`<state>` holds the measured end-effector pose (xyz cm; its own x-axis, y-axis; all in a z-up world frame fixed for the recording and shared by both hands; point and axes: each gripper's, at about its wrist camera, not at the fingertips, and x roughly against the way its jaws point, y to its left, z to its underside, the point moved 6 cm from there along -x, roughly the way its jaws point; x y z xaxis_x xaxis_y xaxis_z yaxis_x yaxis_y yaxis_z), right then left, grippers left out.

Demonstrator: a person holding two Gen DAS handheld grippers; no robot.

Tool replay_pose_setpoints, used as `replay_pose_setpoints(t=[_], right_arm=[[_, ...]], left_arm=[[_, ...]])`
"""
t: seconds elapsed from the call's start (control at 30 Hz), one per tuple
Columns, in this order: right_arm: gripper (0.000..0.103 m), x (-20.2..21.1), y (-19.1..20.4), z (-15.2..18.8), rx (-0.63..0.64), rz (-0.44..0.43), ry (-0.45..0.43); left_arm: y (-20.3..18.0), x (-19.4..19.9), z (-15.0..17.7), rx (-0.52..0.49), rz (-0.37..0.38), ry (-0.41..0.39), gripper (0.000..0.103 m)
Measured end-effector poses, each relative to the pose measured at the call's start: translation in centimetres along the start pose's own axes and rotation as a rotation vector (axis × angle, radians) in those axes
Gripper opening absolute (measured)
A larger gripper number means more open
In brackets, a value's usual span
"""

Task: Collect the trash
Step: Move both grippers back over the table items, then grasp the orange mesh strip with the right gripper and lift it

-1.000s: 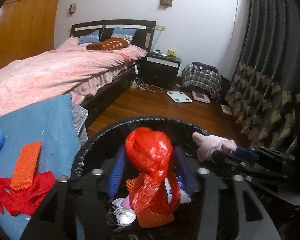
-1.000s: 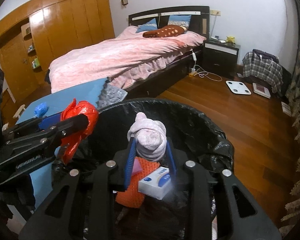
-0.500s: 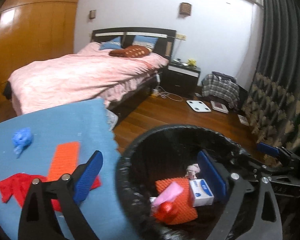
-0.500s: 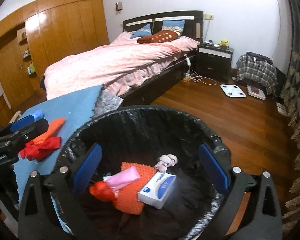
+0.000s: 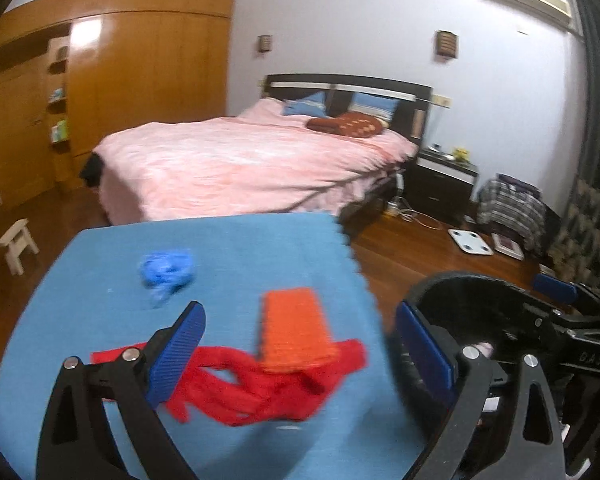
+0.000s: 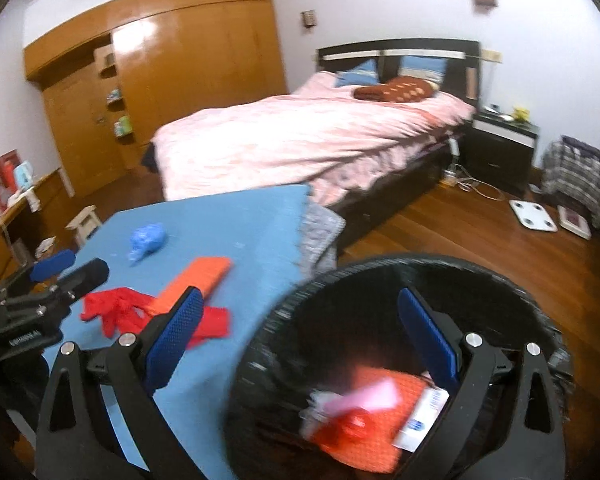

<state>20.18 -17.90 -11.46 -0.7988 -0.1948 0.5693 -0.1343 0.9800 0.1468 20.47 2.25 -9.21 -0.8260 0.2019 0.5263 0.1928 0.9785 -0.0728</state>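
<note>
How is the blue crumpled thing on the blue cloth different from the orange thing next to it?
The blue crumpled thing is a small scrunched, lumpy wad; the orange thing is a bigger, flat rectangle. The blue one lies alone on the blue cloth; the orange one rests partly on red rags. Both still lie outside the trash bin.

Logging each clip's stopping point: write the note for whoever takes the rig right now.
Left tongs: open, empty, over the blue table.
Right tongs: open, empty, at the black bin rim.
Done: red bag, pink piece, orange pad and white box lie in the bin.
Left on the table: red rag, orange sponge lying on it, blue crumpled bag.
</note>
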Motion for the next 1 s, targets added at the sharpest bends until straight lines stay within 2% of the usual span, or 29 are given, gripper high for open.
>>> replay_pose_setpoints(t=[0.2,0.5,0.87,0.93,1.0], right_arm=[[0.095,-3.7,4.9,-1.2,0.038,-0.057,0.027],[0.095,-9.5,8.9,0.2,0.050,-0.054,0.113],[0.095,-14.6,10.0,2.9,0.092,-0.013,0.217],[0.092,-15.1,10.1,3.1,0.095,-0.012,0.227],[0.084,-15.5,10.2,3.5,0.098,-0.014,0.243]], left_arm=[[5.6,0.1,0.3,0.042,-0.094,-0.006,0.094],[11.8,-0.7,2.0,0.102,-0.182,0.018,0.094],[14.3,-1.3,3.1,0.140,-0.200,0.027,0.094],[14.6,-1.5,3.2,0.143,-0.199,0.028,0.094],[14.6,-1.6,3.3,0.144,-0.199,0.027,0.094]])
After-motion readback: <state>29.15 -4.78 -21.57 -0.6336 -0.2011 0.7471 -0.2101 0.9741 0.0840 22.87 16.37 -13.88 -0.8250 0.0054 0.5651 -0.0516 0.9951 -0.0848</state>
